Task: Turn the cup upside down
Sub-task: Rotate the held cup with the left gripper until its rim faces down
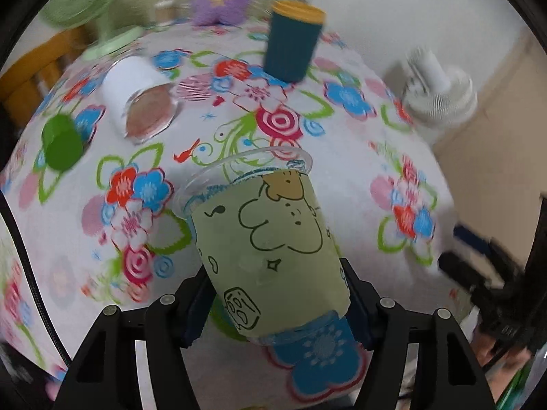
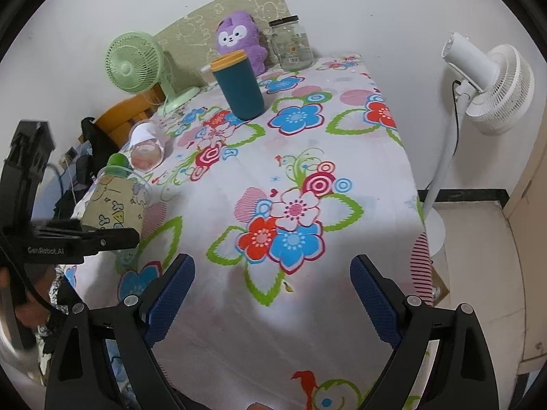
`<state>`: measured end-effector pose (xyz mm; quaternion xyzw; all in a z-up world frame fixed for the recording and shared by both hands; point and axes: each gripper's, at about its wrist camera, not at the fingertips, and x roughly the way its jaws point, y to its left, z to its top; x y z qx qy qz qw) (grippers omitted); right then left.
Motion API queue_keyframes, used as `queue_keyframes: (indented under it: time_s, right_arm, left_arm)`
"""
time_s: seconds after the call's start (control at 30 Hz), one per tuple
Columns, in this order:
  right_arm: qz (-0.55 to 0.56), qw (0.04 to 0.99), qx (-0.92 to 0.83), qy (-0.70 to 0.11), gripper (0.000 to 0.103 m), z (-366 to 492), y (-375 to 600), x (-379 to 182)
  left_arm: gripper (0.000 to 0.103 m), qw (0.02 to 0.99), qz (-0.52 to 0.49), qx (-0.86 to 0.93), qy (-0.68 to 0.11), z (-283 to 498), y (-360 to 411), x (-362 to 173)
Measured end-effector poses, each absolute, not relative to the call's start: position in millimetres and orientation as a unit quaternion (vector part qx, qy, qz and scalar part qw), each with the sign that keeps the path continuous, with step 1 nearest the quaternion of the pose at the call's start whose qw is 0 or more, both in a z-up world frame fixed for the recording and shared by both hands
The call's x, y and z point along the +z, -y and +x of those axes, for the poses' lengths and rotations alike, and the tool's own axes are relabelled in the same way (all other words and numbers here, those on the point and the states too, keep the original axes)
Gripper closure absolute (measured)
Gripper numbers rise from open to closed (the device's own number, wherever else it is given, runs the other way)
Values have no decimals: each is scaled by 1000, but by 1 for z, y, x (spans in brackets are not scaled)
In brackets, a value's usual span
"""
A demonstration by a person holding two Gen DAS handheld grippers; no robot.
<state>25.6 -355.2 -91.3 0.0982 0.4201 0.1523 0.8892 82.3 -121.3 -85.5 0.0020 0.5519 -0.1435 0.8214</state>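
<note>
A clear plastic cup (image 1: 270, 239) with a green cartoon sleeve is held in my left gripper (image 1: 277, 307), whose blue pads press its lower sides. The cup is lifted off the floral tablecloth (image 1: 342, 157), tilted, rim pointing up and away. In the right wrist view the same cup (image 2: 112, 201) shows at the left, held by the left gripper (image 2: 85, 239) above the table's left edge. My right gripper (image 2: 271, 294) is open and empty above the near part of the tablecloth (image 2: 307, 157).
On the table stand a teal tumbler with a yellow lid (image 2: 239, 83), a tipped clear cup with a white sleeve (image 2: 147, 145), a green cap (image 1: 61, 143), a purple plush (image 2: 239, 39), a glass jar (image 2: 290, 42) and a green fan (image 2: 133, 58). A white floor fan (image 2: 492, 78) stands right.
</note>
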Motion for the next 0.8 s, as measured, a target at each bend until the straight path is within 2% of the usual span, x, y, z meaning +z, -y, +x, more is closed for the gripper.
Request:
queue_keyframes:
  time_s: [0.47,0.7,0.8]
  right_arm:
    - [84,885,204,-410,9,21,318,-95]
    - [76,885,223,-402,9,12,302,-97]
    - [73,886,226,-398,9,7,297,-98]
  left_arm:
    - [34,665,198,-176,-698,119,133,-65]
    - [34,546,273,-172,-773,115,153,-79]
    - [34,507,335,-163,-777,111,159,-92]
